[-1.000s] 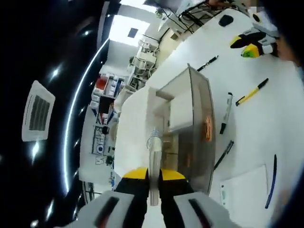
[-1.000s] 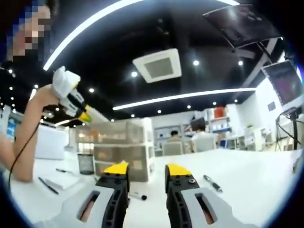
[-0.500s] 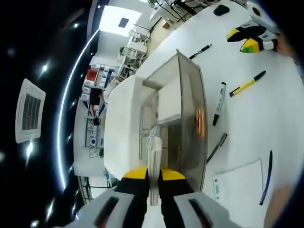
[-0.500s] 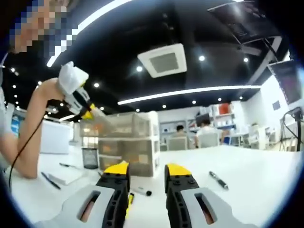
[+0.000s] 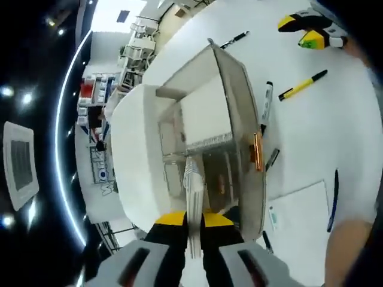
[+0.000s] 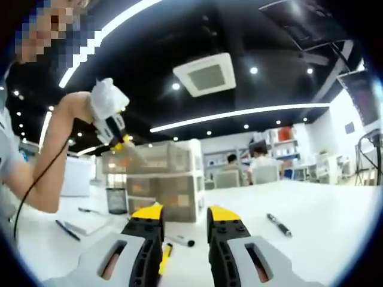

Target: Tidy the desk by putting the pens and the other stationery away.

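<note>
Since a second ago the left gripper (image 5: 192, 222) has come closer over the drawer unit (image 5: 179, 137), whose open top drawer (image 5: 236, 113) now lies right beneath it; in the right gripper view the same gripper (image 6: 111, 122) has sunk toward the unit's top. Its jaws stay clamped on a pale, ridged stick-like thing (image 5: 192, 197) whose tip hangs over the open drawer. No writing on anything can be read.

The right gripper (image 6: 184, 222) rests low over the white table (image 6: 323, 221), jaws apart and holding nothing. Just ahead of it lie a yellow pen (image 6: 164, 258) and a black marker (image 6: 179, 240); another dark pen (image 6: 279, 225) lies well apart on open table to the right.

In the left gripper view, a black marker (image 5: 266, 103) lies just beside the drawer's front, a yellow pen (image 5: 302, 85) further out. A white sheet (image 5: 299, 227) sits near the table's near edge with a dark pen (image 5: 333, 200) beside it. The right gripper (image 5: 311, 31) shows toward the far edge.
</note>
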`<control>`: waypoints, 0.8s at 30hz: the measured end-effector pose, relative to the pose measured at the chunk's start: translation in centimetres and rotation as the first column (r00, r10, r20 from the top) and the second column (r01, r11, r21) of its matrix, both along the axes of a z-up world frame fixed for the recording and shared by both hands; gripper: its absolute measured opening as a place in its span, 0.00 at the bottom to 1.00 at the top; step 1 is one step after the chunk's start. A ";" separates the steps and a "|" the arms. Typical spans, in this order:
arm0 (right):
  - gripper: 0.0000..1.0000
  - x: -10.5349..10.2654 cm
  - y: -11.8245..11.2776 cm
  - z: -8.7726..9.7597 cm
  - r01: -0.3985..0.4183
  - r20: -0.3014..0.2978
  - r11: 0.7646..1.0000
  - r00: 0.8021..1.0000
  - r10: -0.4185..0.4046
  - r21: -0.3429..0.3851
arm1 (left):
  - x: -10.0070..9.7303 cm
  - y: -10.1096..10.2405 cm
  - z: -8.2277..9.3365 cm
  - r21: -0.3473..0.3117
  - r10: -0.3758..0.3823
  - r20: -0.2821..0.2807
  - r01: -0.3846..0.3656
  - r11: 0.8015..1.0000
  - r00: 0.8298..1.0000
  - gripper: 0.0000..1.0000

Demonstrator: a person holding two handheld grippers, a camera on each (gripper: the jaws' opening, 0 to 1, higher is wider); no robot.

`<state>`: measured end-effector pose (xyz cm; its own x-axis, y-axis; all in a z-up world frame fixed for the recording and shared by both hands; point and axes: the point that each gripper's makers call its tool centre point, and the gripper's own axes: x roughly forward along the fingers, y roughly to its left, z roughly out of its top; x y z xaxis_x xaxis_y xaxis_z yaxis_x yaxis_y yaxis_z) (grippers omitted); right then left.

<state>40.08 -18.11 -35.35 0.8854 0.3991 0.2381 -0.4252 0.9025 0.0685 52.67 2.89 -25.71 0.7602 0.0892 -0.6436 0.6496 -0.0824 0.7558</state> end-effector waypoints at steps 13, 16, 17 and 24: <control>0.24 -0.5 0.2 0.5 -0.048 0.011 0.998 0.999 0.047 0.052 | 1.5 0.8 0.0 0.018 0.023 -0.063 -0.022 1.000 0.998 0.09; 0.23 -0.7 0.5 0.5 -0.056 0.016 0.997 0.998 0.056 0.044 | 1.8 0.9 -0.5 0.048 0.018 -0.070 -0.015 0.999 0.997 0.09; 0.23 -0.7 0.6 0.5 -0.054 0.017 0.998 0.998 0.054 0.028 | 1.9 1.0 -0.7 0.048 0.017 -0.069 -0.014 0.999 0.997 0.09; 0.22 -1.0 1.3 0.5 -0.058 0.036 0.998 0.998 0.059 -0.026 | 2.7 0.9 -1.9 0.017 0.006 -0.079 -0.005 1.000 0.997 0.13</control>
<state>39.09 -16.84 -34.83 0.8511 0.4565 0.2593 -0.4795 0.8770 0.0298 55.41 3.78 -27.61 0.7065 0.1044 -0.7000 0.7077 -0.0911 0.7006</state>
